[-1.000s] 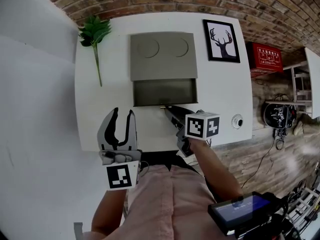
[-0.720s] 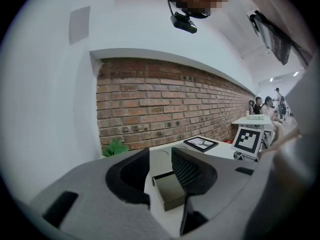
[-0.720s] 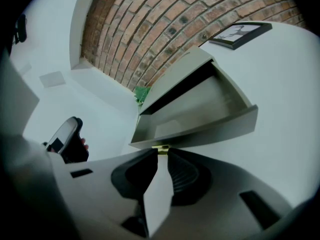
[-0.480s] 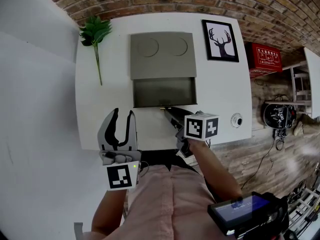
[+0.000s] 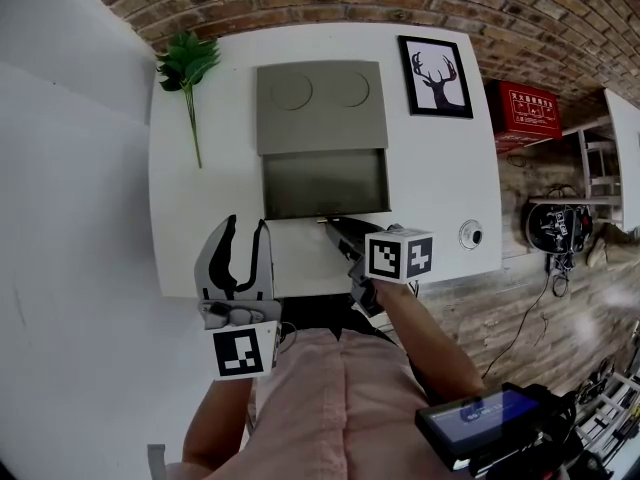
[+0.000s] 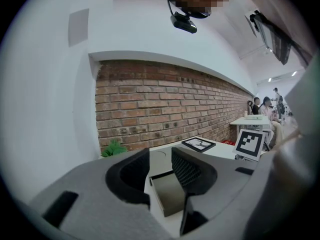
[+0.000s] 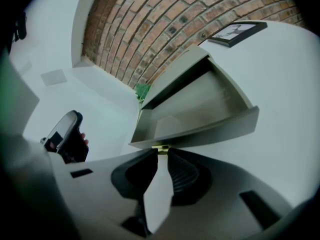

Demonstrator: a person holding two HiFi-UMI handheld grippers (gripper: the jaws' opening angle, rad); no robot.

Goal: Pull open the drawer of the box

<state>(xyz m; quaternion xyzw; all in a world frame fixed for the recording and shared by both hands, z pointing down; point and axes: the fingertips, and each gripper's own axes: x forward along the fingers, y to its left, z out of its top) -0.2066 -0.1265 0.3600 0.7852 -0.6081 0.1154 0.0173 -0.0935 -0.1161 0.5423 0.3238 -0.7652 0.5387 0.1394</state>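
Observation:
A grey box (image 5: 321, 105) with two round marks on its lid stands on the white table (image 5: 200, 218). Its drawer (image 5: 324, 185) is pulled out toward me and looks empty inside. My right gripper (image 5: 331, 222) is shut on the small brass knob (image 7: 160, 148) at the middle of the drawer front (image 7: 210, 131). My left gripper (image 5: 243, 238) hovers open over the table's near left edge, holding nothing; in the left gripper view the open drawer (image 6: 168, 195) shows between its jaws, farther off.
A green plant sprig (image 5: 188, 73) lies at the table's back left. A framed deer picture (image 5: 435, 76) lies at the back right. A small round object (image 5: 471, 234) sits near the right front corner. A red box (image 5: 528, 113) stands off the table against the brick wall.
The drawer has slid slightly further out of the box, with my right gripper still on its knob. The left gripper has not moved.

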